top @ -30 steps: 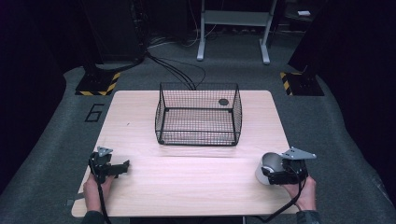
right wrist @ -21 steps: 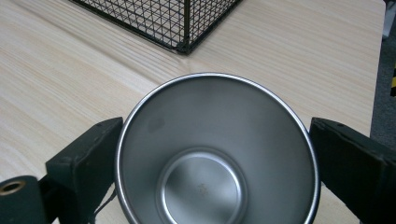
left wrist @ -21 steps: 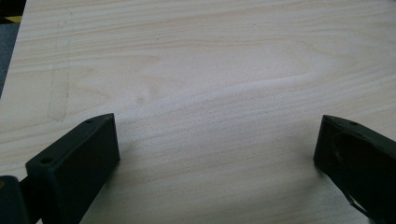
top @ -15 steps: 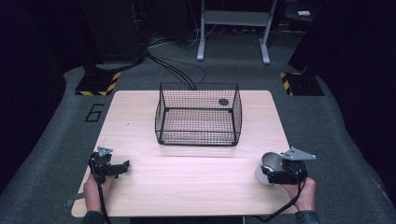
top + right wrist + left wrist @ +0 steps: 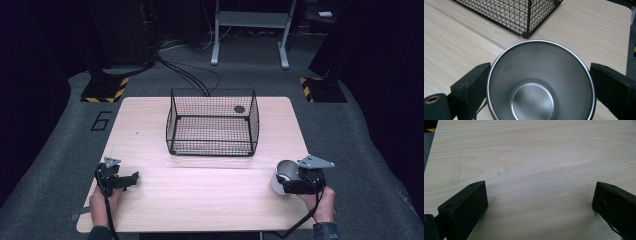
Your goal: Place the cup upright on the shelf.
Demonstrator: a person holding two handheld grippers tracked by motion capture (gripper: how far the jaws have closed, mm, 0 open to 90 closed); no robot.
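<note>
A wooden table (image 5: pixel 200 200) holds a black wire basket (image 5: pixel 212 122) at its centre. Near the table's front right corner, the right gripper (image 5: pixel 540 82) grasps a stainless steel cup (image 5: pixel 540 82) — its 2 black jaws press against the outer wall on opposite sides, just below the rim. The cup looks empty, stiff and probably light, with a smooth, likely slippery wall (a hold across the widest part, near the rim, seems safest). The person's right hand (image 5: pixel 320 202) holds that gripper low, the cup tilted with its open mouth facing back toward the gripper's camera. At the front left, the left gripper (image 5: pixel 540 202) is spread wide with nothing between its jaws, angled down at bare wood.
</note>
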